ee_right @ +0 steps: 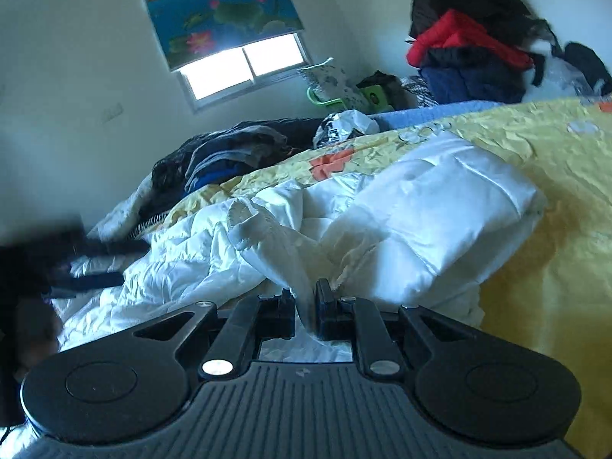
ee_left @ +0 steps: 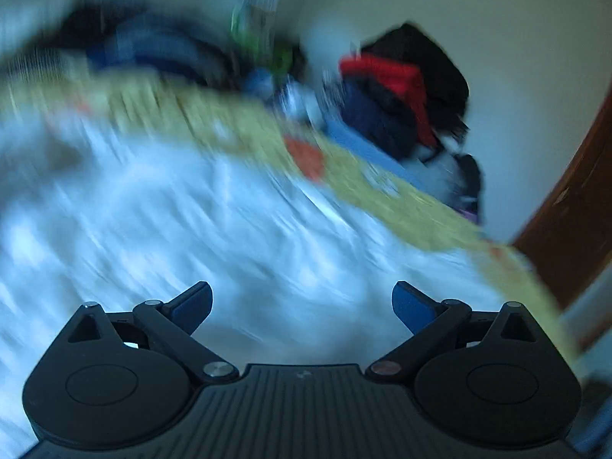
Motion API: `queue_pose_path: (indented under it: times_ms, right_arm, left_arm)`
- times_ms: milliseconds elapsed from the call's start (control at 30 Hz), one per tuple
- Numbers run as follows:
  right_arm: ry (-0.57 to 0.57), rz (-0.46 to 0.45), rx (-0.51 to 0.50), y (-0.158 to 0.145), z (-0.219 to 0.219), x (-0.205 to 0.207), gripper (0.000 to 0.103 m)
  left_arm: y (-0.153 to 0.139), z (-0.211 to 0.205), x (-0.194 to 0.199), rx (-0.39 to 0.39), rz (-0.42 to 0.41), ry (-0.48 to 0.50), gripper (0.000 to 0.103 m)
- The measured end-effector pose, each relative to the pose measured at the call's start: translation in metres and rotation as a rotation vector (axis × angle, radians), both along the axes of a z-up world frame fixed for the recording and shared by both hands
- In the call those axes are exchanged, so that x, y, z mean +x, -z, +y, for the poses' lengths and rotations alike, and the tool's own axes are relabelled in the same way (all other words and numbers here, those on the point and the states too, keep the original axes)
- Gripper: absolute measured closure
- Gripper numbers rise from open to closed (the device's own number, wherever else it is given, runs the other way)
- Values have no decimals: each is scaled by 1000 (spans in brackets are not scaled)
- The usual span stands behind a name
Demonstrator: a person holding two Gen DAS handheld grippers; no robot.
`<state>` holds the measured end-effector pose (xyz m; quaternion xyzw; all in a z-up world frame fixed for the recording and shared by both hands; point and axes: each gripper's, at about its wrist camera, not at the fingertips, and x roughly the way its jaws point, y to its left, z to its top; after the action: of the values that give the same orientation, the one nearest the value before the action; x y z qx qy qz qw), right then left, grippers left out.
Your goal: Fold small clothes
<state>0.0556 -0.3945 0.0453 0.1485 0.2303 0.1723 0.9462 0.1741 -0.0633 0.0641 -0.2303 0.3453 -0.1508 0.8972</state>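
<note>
A white, crumpled garment (ee_right: 420,206) lies spread on a yellow bedspread (ee_right: 554,191), with one part folded over into a flat panel at the right. My right gripper (ee_right: 305,298) is shut on a strip of this white fabric, which rises from between its nearly closed fingers. The left wrist view is heavily blurred. There my left gripper (ee_left: 302,302) stands wide open above the white garment (ee_left: 191,210), with nothing between its blue pads (ee_left: 411,308).
A heap of red, navy and black clothes (ee_right: 466,46) is stacked at the far right of the bed by the wall. Dark clothes (ee_right: 229,153) lie at the far left. A window (ee_right: 244,65) with a flowered blind is behind. A brown door (ee_left: 573,210) stands at the right.
</note>
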Motion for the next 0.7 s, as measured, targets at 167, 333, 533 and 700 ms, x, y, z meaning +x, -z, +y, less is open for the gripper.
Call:
queue_pose_path:
  times_ms: [167, 333, 533, 700]
  right_arm:
    - [0, -4, -11, -2, 3, 0, 86]
    - [-9, -10, -38, -3, 9, -1, 84]
    - [-11, -7, -46, -4, 9, 0, 83]
    - [-11, -6, -41, -3, 6, 0, 83]
  left_arm:
    - [16, -31, 17, -177, 181, -15, 2]
    - [14, -55, 28, -177, 195, 5, 2]
    - [5, -81, 29, -144, 176, 80, 6]
    - [8, -90, 26, -92, 188, 109, 55]
